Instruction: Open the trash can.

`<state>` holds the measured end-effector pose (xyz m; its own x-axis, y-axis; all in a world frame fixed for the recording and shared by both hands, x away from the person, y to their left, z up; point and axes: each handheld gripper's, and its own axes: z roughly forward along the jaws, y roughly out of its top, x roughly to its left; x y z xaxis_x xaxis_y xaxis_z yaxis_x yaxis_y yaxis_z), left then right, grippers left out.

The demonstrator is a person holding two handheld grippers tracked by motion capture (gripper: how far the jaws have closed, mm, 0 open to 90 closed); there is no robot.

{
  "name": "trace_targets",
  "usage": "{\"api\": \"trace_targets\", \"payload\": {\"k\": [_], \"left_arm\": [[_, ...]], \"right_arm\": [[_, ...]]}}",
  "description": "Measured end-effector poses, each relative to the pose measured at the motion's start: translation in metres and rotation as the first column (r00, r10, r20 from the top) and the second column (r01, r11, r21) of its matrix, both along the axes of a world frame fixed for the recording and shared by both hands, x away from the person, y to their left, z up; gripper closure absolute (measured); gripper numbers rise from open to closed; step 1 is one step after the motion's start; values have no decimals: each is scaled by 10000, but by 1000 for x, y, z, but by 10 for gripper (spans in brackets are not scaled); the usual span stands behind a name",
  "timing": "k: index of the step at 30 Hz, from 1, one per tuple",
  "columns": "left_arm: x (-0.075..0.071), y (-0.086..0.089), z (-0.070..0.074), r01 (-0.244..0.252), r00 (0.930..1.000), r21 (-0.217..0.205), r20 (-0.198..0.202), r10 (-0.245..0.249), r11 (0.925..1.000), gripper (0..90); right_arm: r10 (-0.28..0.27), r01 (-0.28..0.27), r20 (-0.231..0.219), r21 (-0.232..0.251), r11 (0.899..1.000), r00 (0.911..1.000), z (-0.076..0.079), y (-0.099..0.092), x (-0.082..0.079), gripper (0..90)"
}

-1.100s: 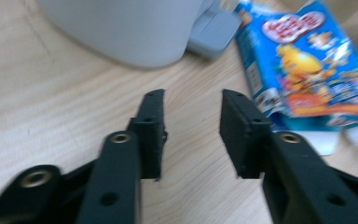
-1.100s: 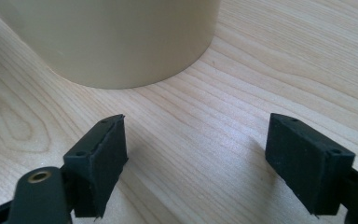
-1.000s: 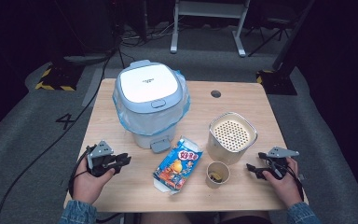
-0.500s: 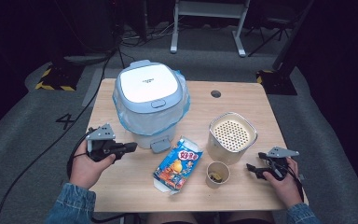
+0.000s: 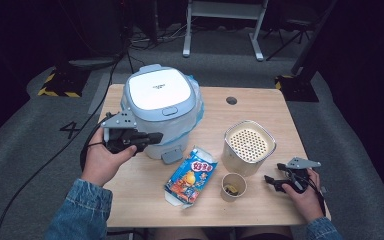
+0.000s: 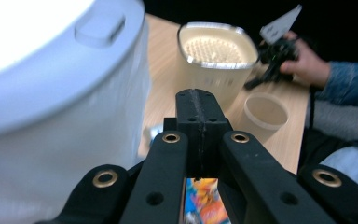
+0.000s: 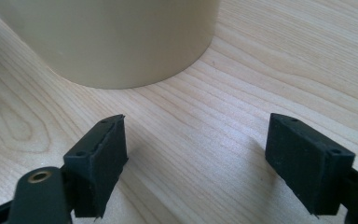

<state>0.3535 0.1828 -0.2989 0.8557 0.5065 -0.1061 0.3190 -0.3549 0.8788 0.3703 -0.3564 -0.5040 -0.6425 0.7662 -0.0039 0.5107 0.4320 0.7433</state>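
A white and pale-blue rice cooker [image 5: 161,107] [image 6: 51,93] stands with its lid down at the back left of the table. My left gripper [image 5: 147,137] [image 6: 200,107] is lifted off the table close to the cooker's front left side, jaws shut with nothing between them. A cream container with a perforated top [image 5: 249,145] [image 6: 216,51] [image 7: 116,37] stands at the right. My right gripper [image 5: 271,181] [image 7: 196,135] rests on the wood just right of it, jaws open and empty. A paper cup [image 5: 233,186] [image 6: 265,112] and a colourful snack packet [image 5: 191,175] [image 6: 200,200] lie near the front.
The wooden table [image 5: 260,105] has a round cable hole [image 5: 231,100] at the back. Bare wood lies at the back right and front left. Dark floor, cables and a stand's legs [image 5: 220,30] surround the table.
My left hand has risen from the table and moved up towards the rice cooker's front left side, jaws staying shut. The right hand and its gripper have not moved.
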Motion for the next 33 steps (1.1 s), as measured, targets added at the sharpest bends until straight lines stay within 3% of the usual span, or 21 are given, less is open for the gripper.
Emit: {"api": "trace_targets", "payload": {"k": [4,6,7,9,16,20,25,33], "left_arm": [[5,-3,9,-109,9998,-232,144,112,9997,900],[8,-5,13,-488,9979,-344,412,502,9982,900],[13,-8,17,-615,9967,-719,481,650,9955,900],[16,-9,18,-769,9949,-830,587,819,9936,900],[36,-16,14,-1066,9926,-1177,448,1125,9873,900],[44,-19,12,-1328,9899,-1125,357,1375,9847,900],[49,-24,7,-1749,9834,-648,380,1776,9824,900],[49,-26,10,-1917,9804,-383,380,1931,9807,900]], "right_arm": [[-3,3,5,-4,10000,10000,0,0,0,205],[0,0,10,-1,10000,10000,0,0,0,206],[-1,1,5,3,10000,10000,0,0,0,206],[0,0,9,-3,10000,10000,0,0,0,206],[-2,2,5,-3,10000,10000,0,0,0,205],[-3,3,4,-3,10000,10000,0,0,0,205],[-4,4,6,-1,10000,10000,0,0,0,205],[-6,6,6,-3,10000,10000,0,0,0,206]]}}
